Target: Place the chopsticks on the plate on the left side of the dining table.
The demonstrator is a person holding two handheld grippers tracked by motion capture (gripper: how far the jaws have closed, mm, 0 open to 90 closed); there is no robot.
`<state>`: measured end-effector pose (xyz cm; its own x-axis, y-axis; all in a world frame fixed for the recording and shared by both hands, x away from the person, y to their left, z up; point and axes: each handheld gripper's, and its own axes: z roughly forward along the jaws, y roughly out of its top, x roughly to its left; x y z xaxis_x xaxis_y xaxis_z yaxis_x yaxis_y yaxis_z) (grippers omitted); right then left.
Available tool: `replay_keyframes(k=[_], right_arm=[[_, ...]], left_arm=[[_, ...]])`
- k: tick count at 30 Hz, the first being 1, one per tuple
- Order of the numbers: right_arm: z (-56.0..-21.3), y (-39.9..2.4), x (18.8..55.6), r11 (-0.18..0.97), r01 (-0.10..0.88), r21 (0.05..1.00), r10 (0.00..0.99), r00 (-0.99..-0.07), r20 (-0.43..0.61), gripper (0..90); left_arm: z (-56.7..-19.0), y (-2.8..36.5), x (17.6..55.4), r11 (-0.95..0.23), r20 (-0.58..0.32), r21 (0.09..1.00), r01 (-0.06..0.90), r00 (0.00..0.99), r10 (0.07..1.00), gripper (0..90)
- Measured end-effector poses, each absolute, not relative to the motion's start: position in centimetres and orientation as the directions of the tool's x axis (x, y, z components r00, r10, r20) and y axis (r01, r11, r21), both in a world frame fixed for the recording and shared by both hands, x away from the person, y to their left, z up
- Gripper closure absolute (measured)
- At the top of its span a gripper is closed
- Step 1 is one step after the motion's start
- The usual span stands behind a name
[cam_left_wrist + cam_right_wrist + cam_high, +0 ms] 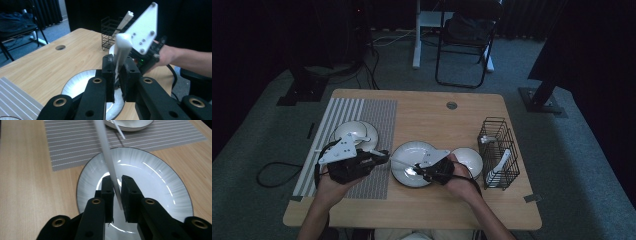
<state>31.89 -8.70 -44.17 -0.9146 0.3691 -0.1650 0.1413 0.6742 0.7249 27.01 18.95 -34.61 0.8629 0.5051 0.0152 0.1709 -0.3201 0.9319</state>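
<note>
Two grippers—left [379,159], right [416,171]—fingers both closed on one white chopstick [401,163], above one plate [406,150].

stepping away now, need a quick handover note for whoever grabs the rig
Left gripper: shut on one end of the white utensil.
Right gripper: jaws around the other end; a firm grip can't be confirmed.
Things: the utensil hangs over the plate, mid-table. Small bowl beside the plate, wire basket with more white utensils at the right, dishes on the striped mat.
Done: utensil lifted, spanning both grippers.
Left: probably finish the pass to one gripper, then set it down.
</note>
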Motion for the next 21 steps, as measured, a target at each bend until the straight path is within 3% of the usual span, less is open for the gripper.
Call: replay_keyframes(k=[5, 12, 17, 21], right_arm=[[-44.2, -8.7, 31.4, 0.680, 0.114, 0.724, 0.331, -0.929, -0.166, 85.2], [-44.0, -8.7, 31.2, 0.675, 0.112, 0.729, 0.341, -0.924, -0.173, 86.9], [-44.1, -9.0, 31.6, 0.671, 0.148, 0.726, 0.380, -0.910, -0.166, 87.1], [-44.0, -8.6, 31.2, 0.670, 0.136, 0.730, 0.369, -0.914, -0.169, 87.2]], left_arm=[[-34.8, 19.1, 27.5, -0.309, 0.025, 0.932, 0.189, 0.818, 0.575, 72.8], [-35.2, 19.5, 27.4, -0.306, 0.048, 0.933, 0.189, 0.778, 0.626, 72.9], [-34.8, 19.3, 27.1, -0.319, 0.093, 0.935, 0.152, 0.766, 0.636, 88.0], [-34.7, 18.4, 27.3, -0.356, 0.153, 0.926, 0.127, 0.736, 0.660, 90.0]])
